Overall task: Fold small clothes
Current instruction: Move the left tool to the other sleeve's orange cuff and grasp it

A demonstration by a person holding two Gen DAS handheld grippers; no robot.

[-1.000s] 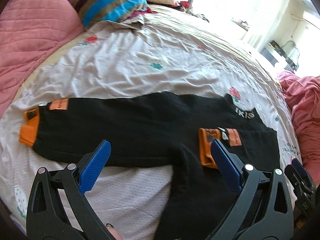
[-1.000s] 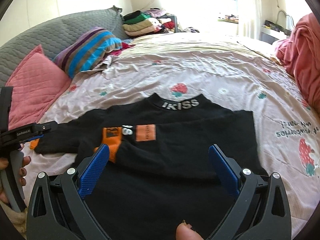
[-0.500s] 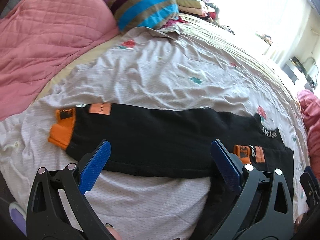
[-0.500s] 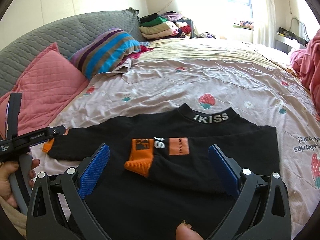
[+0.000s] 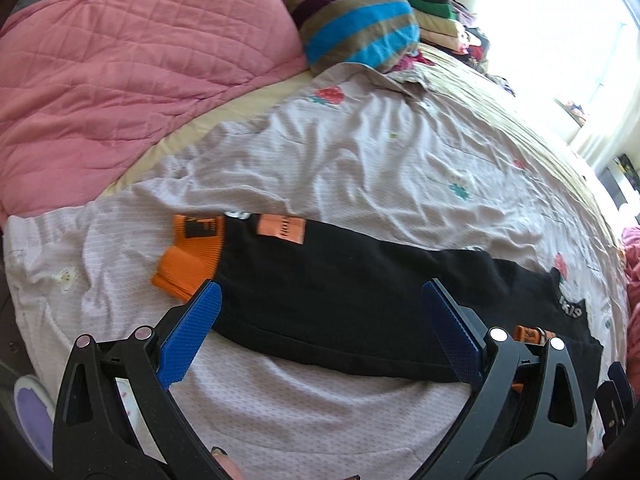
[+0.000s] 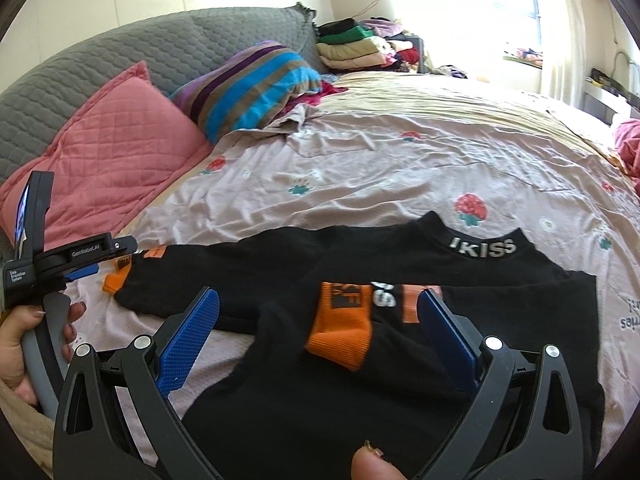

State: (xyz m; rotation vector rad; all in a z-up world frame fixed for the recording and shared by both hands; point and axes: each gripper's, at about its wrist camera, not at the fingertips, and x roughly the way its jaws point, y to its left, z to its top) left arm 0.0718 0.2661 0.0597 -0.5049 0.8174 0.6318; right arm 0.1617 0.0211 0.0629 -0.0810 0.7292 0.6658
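Observation:
A small black sweater [image 6: 400, 264] with an "IKISS" collar lies flat on the bed. Its right sleeve is folded across the chest, orange cuff [image 6: 340, 332] on top. Its left sleeve [image 5: 340, 296] stretches out sideways, ending in an orange cuff [image 5: 190, 258]. My left gripper [image 5: 320, 332] is open and empty, hovering over the outstretched sleeve near the cuff; it also shows in the right wrist view [image 6: 80, 264]. My right gripper [image 6: 316, 340] is open and empty above the folded sleeve's cuff.
The sweater rests on a wrinkled pale floral sheet [image 5: 380, 152]. A pink quilted pillow [image 5: 132, 52] and a striped pillow [image 5: 352, 24] lie at the head. A stack of folded clothes [image 6: 356, 44] sits far back. Pink bedding [image 6: 628, 140] is at the right.
My left gripper has moved left along the outstretched sleeve toward its orange cuff. My right gripper has shifted left, over the folded cuff. Both stayed open.

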